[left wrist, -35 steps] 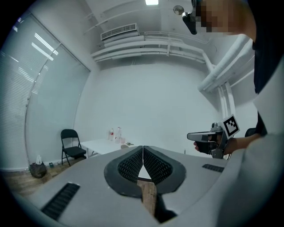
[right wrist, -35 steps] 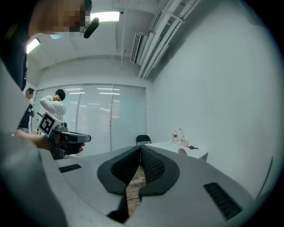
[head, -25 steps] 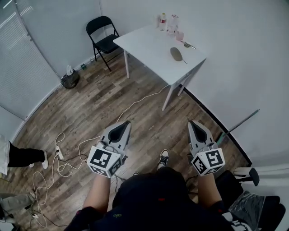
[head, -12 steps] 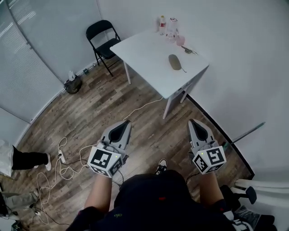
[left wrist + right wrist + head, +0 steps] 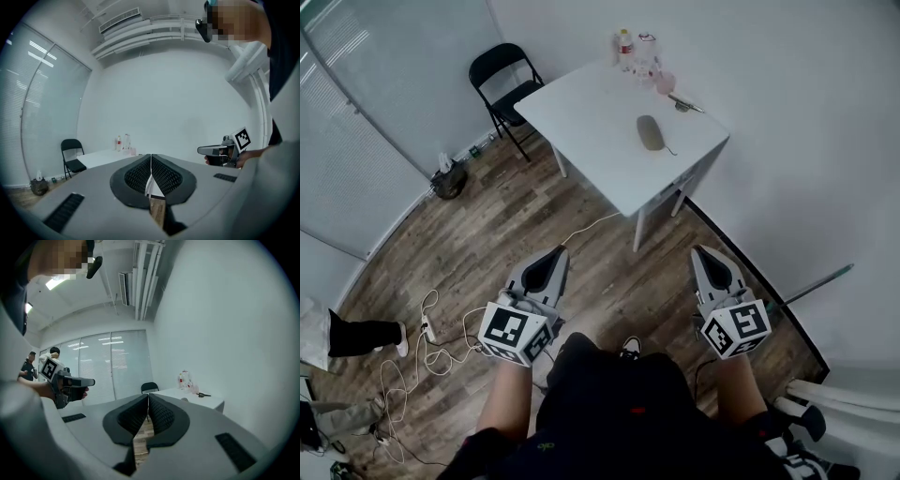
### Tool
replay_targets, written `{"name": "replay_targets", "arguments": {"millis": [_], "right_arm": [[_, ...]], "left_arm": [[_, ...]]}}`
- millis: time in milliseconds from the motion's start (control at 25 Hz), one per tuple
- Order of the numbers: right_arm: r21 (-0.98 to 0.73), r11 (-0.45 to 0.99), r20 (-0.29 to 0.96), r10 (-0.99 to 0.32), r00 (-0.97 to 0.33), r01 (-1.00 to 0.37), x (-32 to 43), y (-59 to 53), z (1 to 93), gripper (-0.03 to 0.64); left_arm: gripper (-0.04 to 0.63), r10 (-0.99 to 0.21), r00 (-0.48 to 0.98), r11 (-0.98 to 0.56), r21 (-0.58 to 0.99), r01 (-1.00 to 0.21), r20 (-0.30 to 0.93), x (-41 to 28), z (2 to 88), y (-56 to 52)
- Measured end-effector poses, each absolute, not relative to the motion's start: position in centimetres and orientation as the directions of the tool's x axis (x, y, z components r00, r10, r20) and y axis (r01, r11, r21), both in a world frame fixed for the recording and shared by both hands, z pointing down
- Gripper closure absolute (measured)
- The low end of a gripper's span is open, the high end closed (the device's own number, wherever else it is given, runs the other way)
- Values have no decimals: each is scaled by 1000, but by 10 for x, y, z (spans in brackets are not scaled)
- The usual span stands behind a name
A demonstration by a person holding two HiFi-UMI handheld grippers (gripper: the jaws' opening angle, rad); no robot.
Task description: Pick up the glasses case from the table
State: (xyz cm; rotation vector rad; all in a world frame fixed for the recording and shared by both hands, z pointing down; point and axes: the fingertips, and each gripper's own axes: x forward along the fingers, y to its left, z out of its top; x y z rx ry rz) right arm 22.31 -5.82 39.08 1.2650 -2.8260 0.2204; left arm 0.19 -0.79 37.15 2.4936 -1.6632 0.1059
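The left gripper has its jaws pressed together with nothing between them. The right gripper is the same, pads meeting at the tip and empty. In the head view both sit in the lower half of the frame, left and right of centre. They are held out level in front of the person, over bare wooden floor.

The white table stands in the upper middle of the head view, well apart from both grippers, with open floor between. The glasses case, a dark oval, lies flat on the right part of the tabletop, clear of the edges. Behind it, at the far corner by the wall, stand some bottles. A small dark thing that I cannot identify lies near them. A black folding chair stands to the table's left.

By my reading, the task has barely begun: the case is untouched and neither gripper is within reach of it. What is left is nearly everything: closing the gap to the table, opening one pair of jaws, setting them around the case, closing on it and lifting it clear.
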Motion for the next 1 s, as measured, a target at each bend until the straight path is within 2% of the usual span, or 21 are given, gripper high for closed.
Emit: {"name": "replay_targets", "arguments": {"millis": [560, 1000], "right_arm": [[-111, 617, 121, -769, -627, -779, 209, -163, 409, 595], [-98, 576, 161, -795, -585, -811, 106, -277, 401, 595]], "left_arm": [[572, -883, 448, -439, 88, -894, 140, -9, 387, -126], [572, -843, 515, -509, 78, -857, 155, -100, 387, -248]]}}
